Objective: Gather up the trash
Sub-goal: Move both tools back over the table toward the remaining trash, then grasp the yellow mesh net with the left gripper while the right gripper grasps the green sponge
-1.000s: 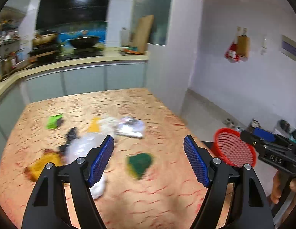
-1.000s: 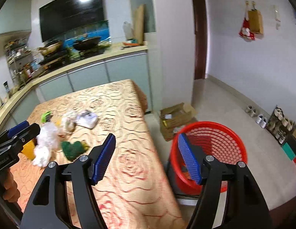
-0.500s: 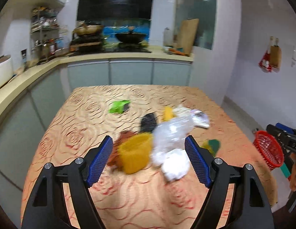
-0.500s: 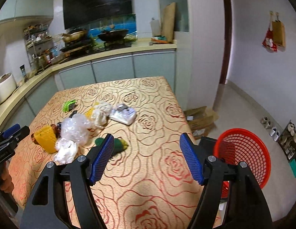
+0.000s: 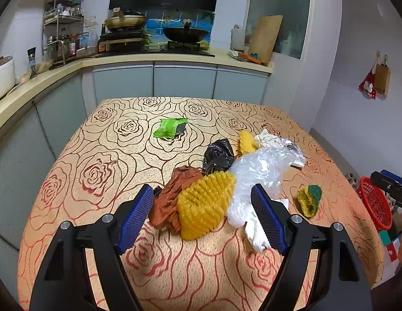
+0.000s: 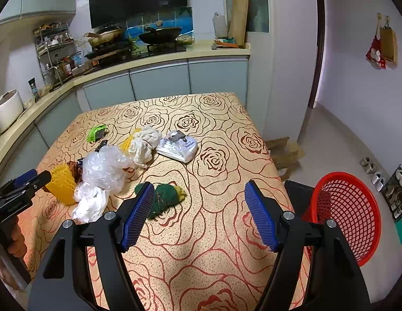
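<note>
Trash heap (image 5: 214,181) crowds the table (image 5: 110,155); red basket (image 6: 348,215) stands beside it

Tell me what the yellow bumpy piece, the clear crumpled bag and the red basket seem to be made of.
Yellow bumpy piece: probably soft foam or plastic netting, matte; its surface is a regular grid of raised nubs.
Clear crumpled bag: thin plastic film, glossy; see-through, with creases that catch the light.
Red basket: likely moulded rigid plastic, slightly shiny; an even lattice wall and a smooth rim.

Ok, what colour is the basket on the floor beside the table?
Red, an open mesh. The basket shows best in the right wrist view, empty as far as visible.
</note>
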Available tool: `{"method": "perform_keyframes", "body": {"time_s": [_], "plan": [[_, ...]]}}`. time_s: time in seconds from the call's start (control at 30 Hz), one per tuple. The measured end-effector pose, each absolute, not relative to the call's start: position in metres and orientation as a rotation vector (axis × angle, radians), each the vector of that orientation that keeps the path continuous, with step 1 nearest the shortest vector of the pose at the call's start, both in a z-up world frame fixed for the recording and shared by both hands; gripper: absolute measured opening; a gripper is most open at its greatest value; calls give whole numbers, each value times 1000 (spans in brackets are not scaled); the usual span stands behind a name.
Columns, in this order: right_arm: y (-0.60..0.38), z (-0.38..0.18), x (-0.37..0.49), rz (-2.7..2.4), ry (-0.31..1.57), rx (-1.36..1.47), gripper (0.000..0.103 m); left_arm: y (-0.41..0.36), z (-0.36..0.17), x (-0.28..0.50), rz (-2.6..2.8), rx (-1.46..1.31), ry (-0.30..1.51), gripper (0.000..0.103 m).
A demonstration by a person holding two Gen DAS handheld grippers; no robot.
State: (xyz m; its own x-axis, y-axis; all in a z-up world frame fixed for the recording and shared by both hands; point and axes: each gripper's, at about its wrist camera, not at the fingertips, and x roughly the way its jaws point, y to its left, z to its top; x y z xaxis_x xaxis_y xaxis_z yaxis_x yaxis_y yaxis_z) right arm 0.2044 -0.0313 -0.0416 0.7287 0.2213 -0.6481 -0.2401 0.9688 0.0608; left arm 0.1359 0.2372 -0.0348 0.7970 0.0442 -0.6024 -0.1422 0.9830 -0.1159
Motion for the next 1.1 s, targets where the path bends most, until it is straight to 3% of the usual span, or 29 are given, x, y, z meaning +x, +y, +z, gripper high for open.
{"method": "perform_keyframes", "body": {"time_s": [0.27, 0.57, 0.8, 1.1], "plan": [[-25, -52, 217, 258, 736, -35, 70, 234, -46, 152, 81, -160, 647, 74], [-10, -67, 227, 277, 770, -42, 70, 223, -54, 152, 61, -125, 656, 46], [-6, -76, 230, 282, 796, -38, 70, 222, -56, 148, 52, -116, 651, 19], [1, -88, 233, 293, 829, -39, 70, 222, -40, 135, 30, -119, 605, 13]]}}
